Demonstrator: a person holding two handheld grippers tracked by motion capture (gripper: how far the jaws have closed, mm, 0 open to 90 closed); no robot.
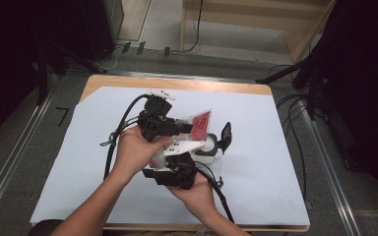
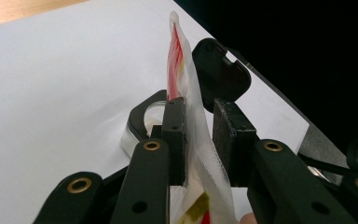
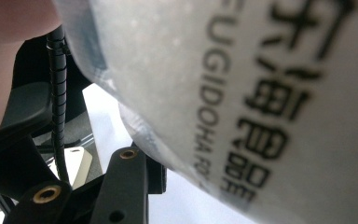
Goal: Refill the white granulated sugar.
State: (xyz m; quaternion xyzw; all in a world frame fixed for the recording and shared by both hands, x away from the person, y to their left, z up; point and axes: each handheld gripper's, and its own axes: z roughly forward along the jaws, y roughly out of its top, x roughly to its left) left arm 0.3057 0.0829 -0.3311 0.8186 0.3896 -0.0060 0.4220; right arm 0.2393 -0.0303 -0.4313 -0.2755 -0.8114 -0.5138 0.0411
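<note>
While both hands meet over the middle of the worktop (image 1: 275, 162), the left tool (image 2: 199, 135) clamps the red-and-white sachet (image 2: 181, 79); the right tool (image 1: 177, 173) grips its near end, above an open-lidded container (image 1: 211, 147).
</note>
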